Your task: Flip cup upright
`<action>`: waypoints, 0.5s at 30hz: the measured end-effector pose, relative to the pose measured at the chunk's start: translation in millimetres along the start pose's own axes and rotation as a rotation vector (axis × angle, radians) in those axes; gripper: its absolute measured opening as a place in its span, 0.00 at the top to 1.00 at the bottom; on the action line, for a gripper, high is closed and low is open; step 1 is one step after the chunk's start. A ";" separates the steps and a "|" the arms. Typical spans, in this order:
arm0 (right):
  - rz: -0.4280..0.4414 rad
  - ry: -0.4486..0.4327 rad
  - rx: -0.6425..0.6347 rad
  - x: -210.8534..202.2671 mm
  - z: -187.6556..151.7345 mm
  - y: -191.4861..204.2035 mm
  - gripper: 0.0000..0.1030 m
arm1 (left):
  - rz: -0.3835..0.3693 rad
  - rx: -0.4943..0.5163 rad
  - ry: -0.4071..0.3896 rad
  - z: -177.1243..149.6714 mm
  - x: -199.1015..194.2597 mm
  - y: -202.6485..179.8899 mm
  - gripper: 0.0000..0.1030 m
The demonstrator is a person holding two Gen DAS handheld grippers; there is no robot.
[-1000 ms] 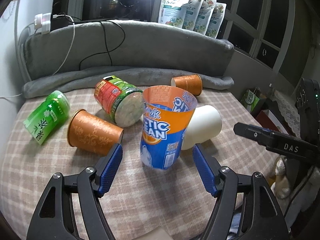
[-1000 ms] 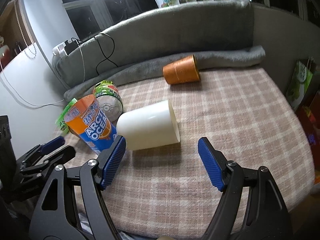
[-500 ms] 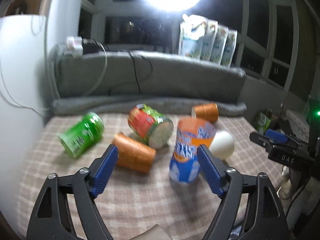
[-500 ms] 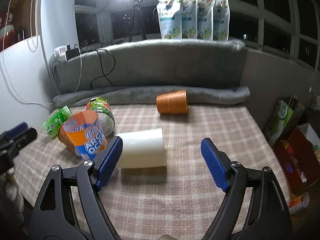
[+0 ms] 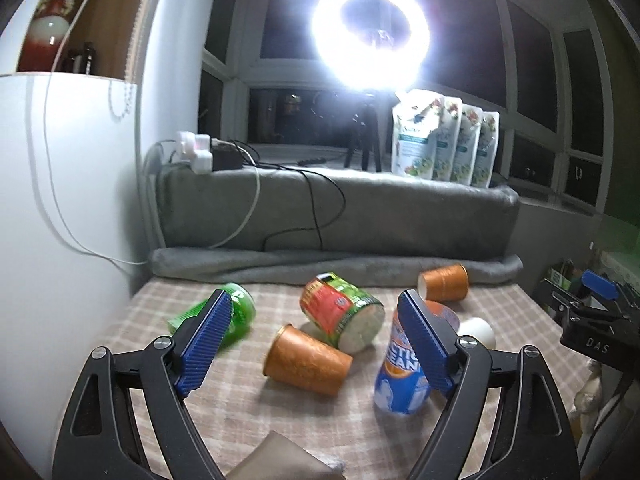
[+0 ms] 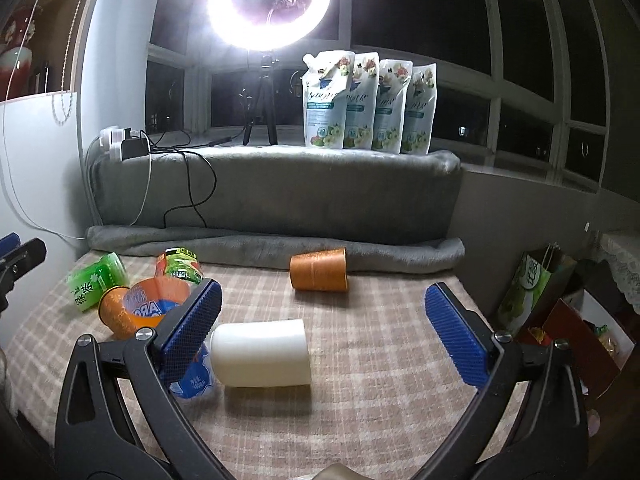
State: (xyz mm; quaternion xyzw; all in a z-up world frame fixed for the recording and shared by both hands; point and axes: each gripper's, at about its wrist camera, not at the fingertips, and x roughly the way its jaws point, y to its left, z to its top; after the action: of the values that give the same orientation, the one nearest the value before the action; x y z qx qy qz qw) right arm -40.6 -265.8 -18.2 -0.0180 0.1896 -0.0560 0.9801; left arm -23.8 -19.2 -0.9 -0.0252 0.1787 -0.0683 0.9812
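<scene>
Left hand-held gripper [image 5: 316, 338] was spread wide, holding nothing, raised over the near part of the checked desk [image 5: 248, 412]. Right hand-held gripper [image 6: 322, 326] also wide and empty, above the desk's near edge.

Blue-orange cup [image 5: 402, 376] stood upright, mouth up, partly hidden behind the left gripper's right finger pad [image 5: 424, 344] in the left wrist view; not touched by either gripper. In the right wrist view the same cup [image 6: 160, 304] sat behind the right gripper's left pad [image 6: 192, 332].

White cup [image 6: 262, 354] lay on its side just beside the blue-orange cup, between the right gripper's fingers in view. Near orange cup [image 5: 306, 360] lay on its side, close against the red-green can [image 5: 344, 316], also on its side. Far orange cup [image 6: 319, 269] lay on its side by the grey blanket roll [image 6: 276, 246]. Green can [image 5: 240, 312] lay at the left, partly behind the left pad, blurred.

Ring light [image 6: 270, 2] shone behind; four pouches [image 6: 368, 104] stood on the sill.
</scene>
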 end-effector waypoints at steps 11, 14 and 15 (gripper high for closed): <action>0.002 0.003 0.000 1.9 -0.4 2.0 0.00 | 0.014 -0.016 -0.030 4.0 -6.7 5.4 0.17; 0.003 0.004 0.000 2.0 -0.4 2.0 0.00 | 0.013 -0.014 -0.034 4.8 -7.2 4.3 0.17; 0.003 0.003 -0.001 2.0 -0.4 2.0 0.00 | 0.013 -0.013 -0.034 5.1 -7.2 4.0 0.17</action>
State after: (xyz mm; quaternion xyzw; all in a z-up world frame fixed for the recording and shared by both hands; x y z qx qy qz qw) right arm -38.8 -264.1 -19.4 -0.0182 0.1912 -0.0546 0.9799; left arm -28.2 -14.1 6.0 -0.0314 0.1625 -0.0603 0.9844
